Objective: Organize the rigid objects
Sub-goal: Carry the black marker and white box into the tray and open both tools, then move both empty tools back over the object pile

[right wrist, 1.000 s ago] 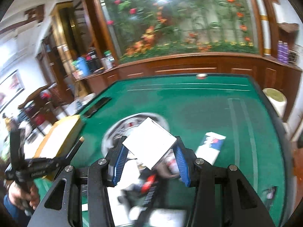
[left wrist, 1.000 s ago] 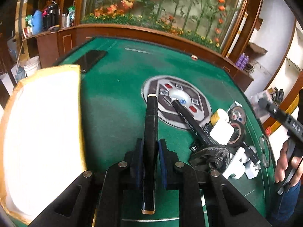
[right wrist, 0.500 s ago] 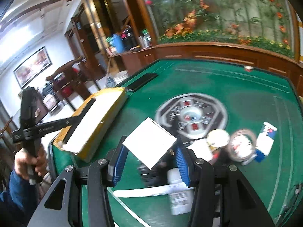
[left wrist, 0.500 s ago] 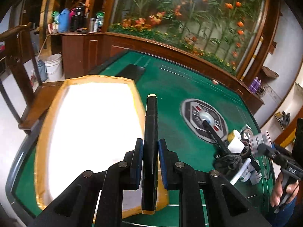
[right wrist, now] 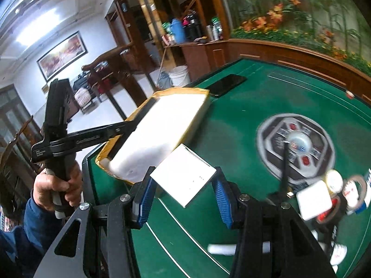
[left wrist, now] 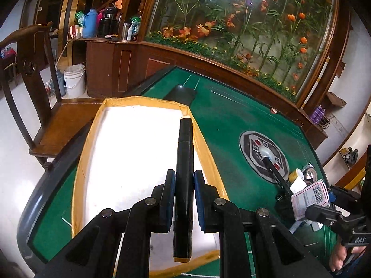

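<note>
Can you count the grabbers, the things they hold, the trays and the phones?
Grippers: 2 (left gripper, right gripper)
Held things: 2 (black marker, white box)
Trays: 1 (tray)
Phones: 1 (phone)
Total: 6

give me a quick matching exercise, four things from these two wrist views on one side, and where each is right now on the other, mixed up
Things:
1. black marker
2. white box
3. black phone
4. yellow-rimmed tray

Places:
A. lying flat on the green table just past the tray's far end
B. clamped in the left gripper
C. on the table's left side, white inside
D. clamped in the right gripper

Pairs: 1-B, 2-D, 3-A, 4-C
</note>
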Demonstrator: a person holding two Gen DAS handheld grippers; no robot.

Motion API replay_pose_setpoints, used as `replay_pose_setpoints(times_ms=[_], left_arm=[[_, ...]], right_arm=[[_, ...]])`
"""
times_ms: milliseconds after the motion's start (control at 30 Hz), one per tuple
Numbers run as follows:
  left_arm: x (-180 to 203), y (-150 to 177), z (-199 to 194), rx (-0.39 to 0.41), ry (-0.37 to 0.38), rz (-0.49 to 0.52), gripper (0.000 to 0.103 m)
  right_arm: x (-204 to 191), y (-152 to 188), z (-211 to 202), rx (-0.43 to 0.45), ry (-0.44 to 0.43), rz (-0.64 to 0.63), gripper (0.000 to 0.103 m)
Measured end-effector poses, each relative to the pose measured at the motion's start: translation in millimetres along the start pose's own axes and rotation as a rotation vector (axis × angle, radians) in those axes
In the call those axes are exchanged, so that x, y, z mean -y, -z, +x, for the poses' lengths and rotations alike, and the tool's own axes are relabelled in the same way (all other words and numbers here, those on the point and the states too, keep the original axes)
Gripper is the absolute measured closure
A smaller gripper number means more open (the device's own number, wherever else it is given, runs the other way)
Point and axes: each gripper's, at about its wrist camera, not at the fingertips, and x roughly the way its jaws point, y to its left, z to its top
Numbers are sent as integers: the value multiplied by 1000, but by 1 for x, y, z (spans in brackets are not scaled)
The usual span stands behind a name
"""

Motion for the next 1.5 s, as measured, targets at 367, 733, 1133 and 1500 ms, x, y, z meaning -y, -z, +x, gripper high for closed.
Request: replay_pose_setpoints(times_ms=[367, 733, 1133, 1500], left_arm=[[-29, -45, 66, -83, -101, -63, 87], [-44, -41, 112, -161, -79, -161, 87], [-43, -37, 114, -167, -44, -168, 46], [-16, -21, 107, -212, -113, -5, 45]], right_arm=[[-25, -98, 110, -133, 51, 58, 56], [-7, -132, 215, -233, 182, 121, 56], [0, -138, 225, -177, 225, 117, 43], [42, -102, 89, 2, 102, 253, 41]])
